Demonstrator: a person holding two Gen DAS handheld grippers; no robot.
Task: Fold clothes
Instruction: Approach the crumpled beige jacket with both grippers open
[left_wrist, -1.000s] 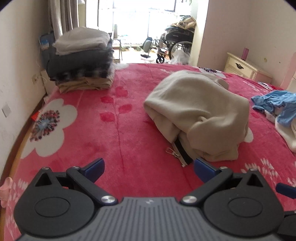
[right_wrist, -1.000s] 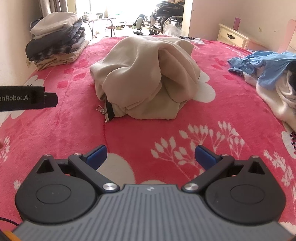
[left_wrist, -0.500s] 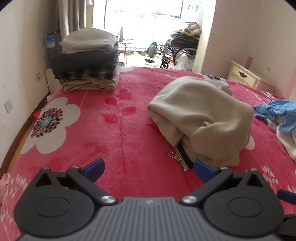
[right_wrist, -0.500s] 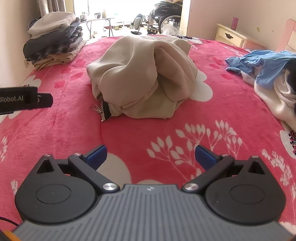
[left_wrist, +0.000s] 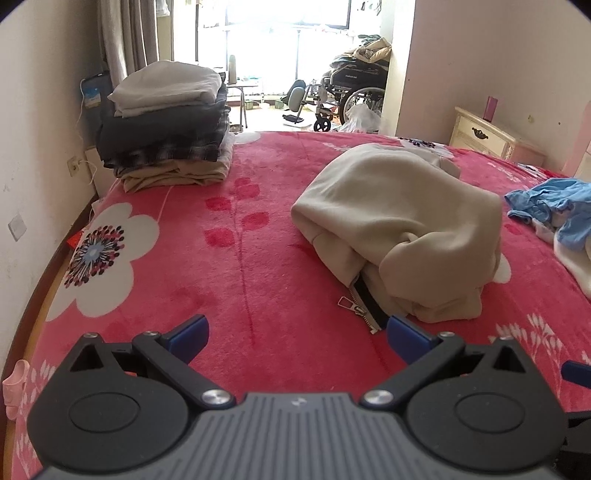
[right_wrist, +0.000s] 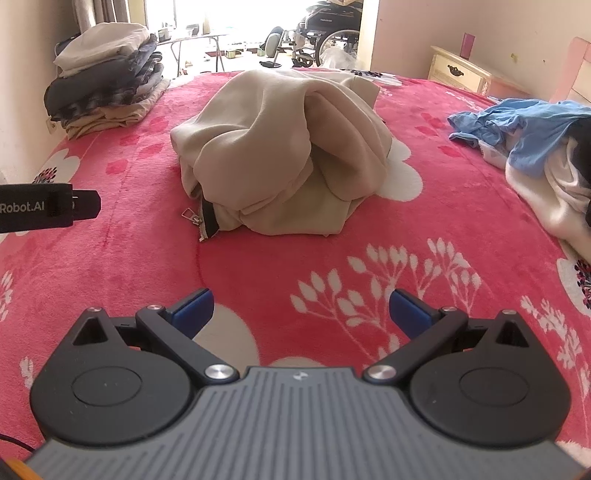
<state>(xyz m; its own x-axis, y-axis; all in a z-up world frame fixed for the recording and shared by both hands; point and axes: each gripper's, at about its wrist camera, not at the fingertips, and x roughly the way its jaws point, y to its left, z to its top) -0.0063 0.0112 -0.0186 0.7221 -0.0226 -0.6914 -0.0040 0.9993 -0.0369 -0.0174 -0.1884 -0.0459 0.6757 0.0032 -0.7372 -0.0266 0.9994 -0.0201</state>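
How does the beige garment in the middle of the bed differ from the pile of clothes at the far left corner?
The beige garment lies crumpled in one loose heap, while the pile of clothes is folded flat and stacked in layers. The garment is a single beige piece with an open zipper showing; the pile mixes light, dark grey, plaid and tan items. The garment is nearer to both hand-held grippers; the pile sits by the wall. Both rest on the red floral blanket.

Wheelchair (left_wrist: 354, 94) in the bright doorway; cream nightstand (left_wrist: 484, 136) against the wall, pink bottle (left_wrist: 491, 108) on top
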